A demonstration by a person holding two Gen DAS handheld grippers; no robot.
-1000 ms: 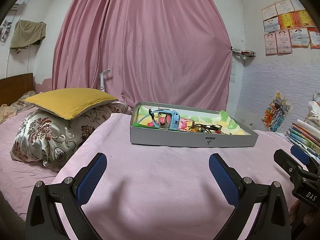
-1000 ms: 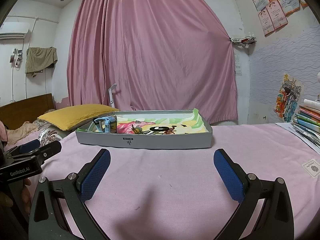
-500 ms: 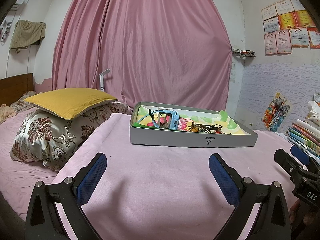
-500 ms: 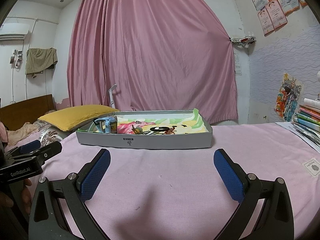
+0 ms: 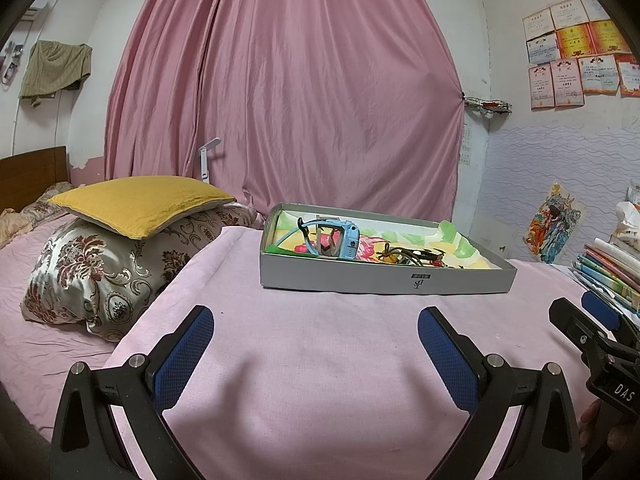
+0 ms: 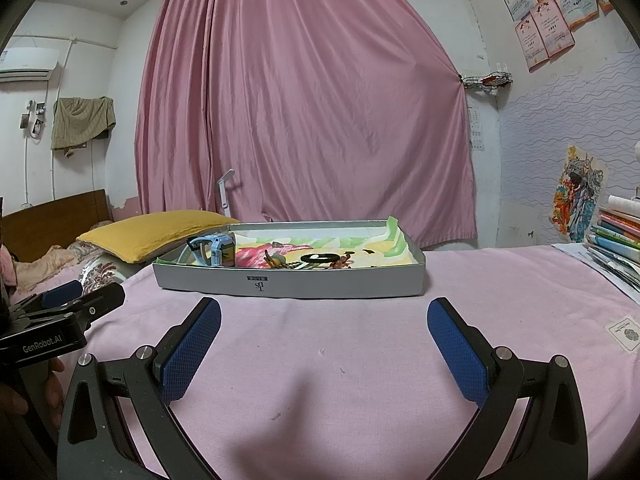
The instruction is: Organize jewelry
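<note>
Two pairs of tongs above a pink bed cover (image 5: 320,360), both spread wide, nothing between the blue pads. Left tongs (image 5: 316,344) low over the cover, well short of the grey box (image 5: 384,278). Right tongs (image 6: 324,336) likewise low over the cover, facing the long side of the same box from a little further right. From the left wrist view, right tongs visible at the right edge; from the right wrist view, left tongs (image 6: 60,308) visible at the left edge, its own opening not clear from that angle.

Grey box flat on the cover, shallow, open on top, lined with paper in green, yellow and pink. Inside, at the left end, a light blue watch (image 5: 344,240) upright on its strap. Near the middle, a small tangle of dark jewelry (image 5: 412,256), single pieces too small to separate; from the right wrist view, a black ring-shaped band (image 6: 320,257) flat beside it. All jewelry inside the box, none on the cover.

To the left of the box, a yellow pillow (image 5: 140,200) on top of a flowered pillow (image 5: 104,276). Behind, a pink curtain (image 5: 288,92). At the right, a stack of books (image 5: 608,272), and a small card (image 6: 626,332) flat on the cover near it.
</note>
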